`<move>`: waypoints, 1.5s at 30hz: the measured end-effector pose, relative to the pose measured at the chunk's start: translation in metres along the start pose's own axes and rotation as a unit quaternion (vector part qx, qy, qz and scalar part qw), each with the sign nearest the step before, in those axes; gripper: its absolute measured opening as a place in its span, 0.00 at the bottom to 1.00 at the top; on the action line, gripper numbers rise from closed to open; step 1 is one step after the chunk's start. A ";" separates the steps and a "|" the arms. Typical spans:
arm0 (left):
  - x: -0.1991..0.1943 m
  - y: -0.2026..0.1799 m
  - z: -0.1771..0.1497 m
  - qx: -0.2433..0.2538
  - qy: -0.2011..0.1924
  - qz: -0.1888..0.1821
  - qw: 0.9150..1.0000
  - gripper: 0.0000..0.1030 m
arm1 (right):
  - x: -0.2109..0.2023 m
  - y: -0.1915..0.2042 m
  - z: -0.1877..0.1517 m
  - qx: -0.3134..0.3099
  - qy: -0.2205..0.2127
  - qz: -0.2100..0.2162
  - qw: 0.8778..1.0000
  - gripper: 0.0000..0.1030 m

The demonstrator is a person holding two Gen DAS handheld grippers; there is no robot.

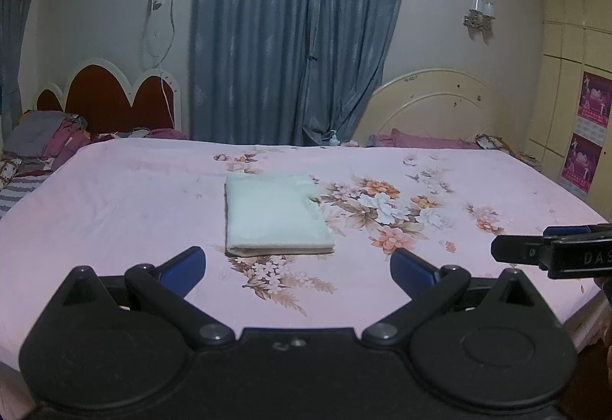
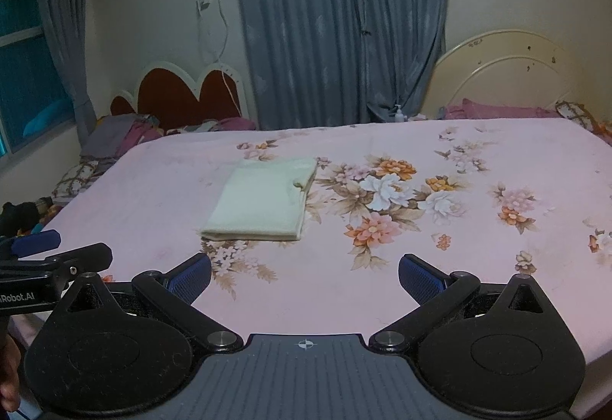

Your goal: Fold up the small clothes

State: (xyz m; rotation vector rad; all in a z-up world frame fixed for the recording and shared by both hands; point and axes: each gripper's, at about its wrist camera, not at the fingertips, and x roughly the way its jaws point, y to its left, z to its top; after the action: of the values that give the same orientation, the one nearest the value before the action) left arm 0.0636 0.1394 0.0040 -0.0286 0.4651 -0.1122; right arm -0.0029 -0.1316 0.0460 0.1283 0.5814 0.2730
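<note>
folded cloth point(image 1: 277, 215) on bed point(image 1: 114, 198), ahead of spread, empty fingers point(image 1: 183, 269).

Brightness: dim, flat indoor light with a cool bluish-purple cast.
Source: not in view; the pink floral bedsheet point(image 1: 153, 198) is evenly lit.
Shadows: soft, thin one under the folded pale-green cloth point(image 1: 275, 213).
Glare: none visible.
Sharpness: slightly soft and grainy.
Distortion: strong fisheye bending; black vignette at top corners.
</note>
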 end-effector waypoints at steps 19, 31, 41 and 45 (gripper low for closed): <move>0.000 0.000 -0.001 0.003 0.002 0.001 1.000 0.99 | -0.001 -0.011 0.000 -0.001 -0.004 -0.001 1.000 1.00; 0.002 0.003 -0.001 0.003 0.001 0.002 1.000 0.99 | 0.000 -0.013 0.000 -0.003 -0.005 0.004 1.000 1.00; 0.004 0.008 0.001 0.003 0.001 0.002 1.000 0.99 | 0.001 -0.011 0.000 -0.006 -0.006 0.005 1.000 1.00; 0.004 0.007 0.000 0.003 0.000 0.001 1.000 0.99 | 0.001 -0.011 0.000 -0.007 -0.007 0.006 1.000 1.00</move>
State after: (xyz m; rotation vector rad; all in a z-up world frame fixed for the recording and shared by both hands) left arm 0.0680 0.1462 0.0023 -0.0217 0.4647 -0.1108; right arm 0.0003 -0.1415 0.0432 0.1194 0.5655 0.2882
